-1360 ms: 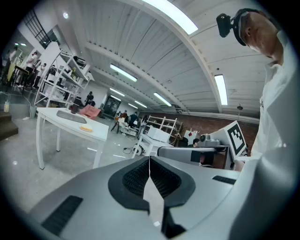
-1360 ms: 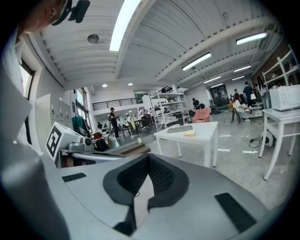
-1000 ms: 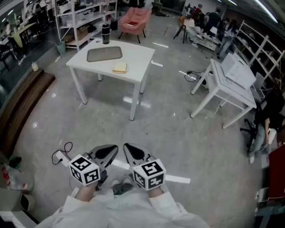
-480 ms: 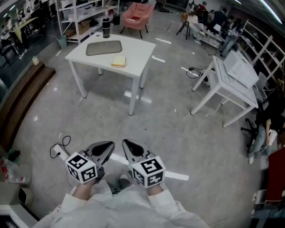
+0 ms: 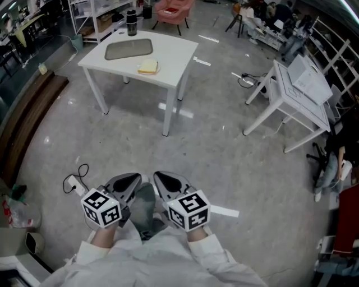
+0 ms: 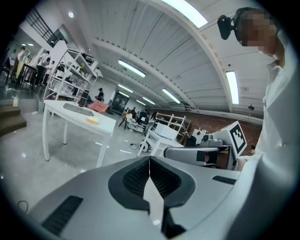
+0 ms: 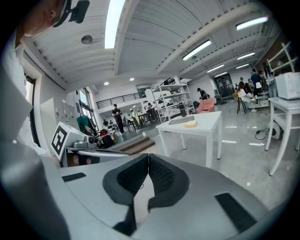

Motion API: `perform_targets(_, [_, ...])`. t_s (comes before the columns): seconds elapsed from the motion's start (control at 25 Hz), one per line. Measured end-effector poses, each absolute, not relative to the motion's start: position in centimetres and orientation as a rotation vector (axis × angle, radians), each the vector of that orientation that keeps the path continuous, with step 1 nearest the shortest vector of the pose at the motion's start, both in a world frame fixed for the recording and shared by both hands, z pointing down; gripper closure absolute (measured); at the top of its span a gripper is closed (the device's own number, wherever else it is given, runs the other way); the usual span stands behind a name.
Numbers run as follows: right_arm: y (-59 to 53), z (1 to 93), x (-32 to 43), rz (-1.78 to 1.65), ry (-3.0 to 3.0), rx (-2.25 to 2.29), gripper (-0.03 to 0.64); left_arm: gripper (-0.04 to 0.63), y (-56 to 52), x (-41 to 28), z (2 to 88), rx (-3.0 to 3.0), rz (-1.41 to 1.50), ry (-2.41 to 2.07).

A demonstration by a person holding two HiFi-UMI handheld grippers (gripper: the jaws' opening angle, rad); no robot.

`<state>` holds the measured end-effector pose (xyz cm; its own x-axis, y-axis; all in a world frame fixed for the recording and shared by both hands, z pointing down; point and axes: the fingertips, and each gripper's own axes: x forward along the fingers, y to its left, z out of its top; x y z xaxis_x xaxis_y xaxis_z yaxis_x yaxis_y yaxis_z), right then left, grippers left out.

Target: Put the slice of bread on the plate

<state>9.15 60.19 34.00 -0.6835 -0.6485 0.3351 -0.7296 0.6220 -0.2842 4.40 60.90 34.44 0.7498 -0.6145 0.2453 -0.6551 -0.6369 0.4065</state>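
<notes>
One pale yellow bread slice lies flat on the table.

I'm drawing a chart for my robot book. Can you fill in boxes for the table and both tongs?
table: white table, far across the floor from the person
on it: bread, grey tray, dark bottle
left tongs: shut, empty
right tongs: shut, empty

Bright ceiling strip lights – sharp, fisheye-warped edges
</notes>
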Motion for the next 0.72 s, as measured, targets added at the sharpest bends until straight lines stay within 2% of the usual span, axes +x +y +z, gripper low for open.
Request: perform_targets(0.72, [35.2,31.0,4.6,0.565,-2.657,1.294,0.601,0.585,36.2,0.3,32.6,2.617,0.224,-0.865])
